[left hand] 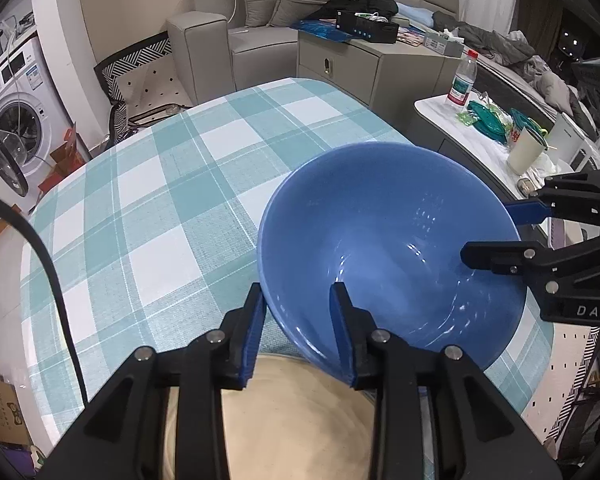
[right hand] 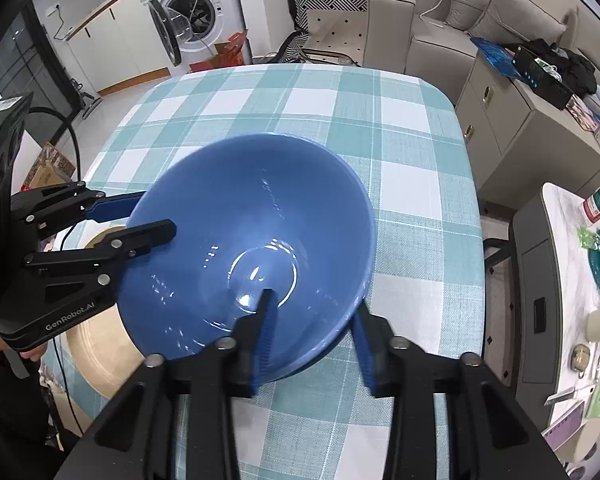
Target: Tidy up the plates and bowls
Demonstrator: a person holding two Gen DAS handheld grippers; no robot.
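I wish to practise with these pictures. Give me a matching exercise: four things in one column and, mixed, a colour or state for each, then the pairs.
Things:
1. bowl
2. plate
3. bottle
4. washing machine door

Colour or state:
a. beige, partly hidden under another dish
b. swung open
c. blue, tilted
d. red cap, standing upright

Pairs: 1-c, 2-a, 3-d, 4-b
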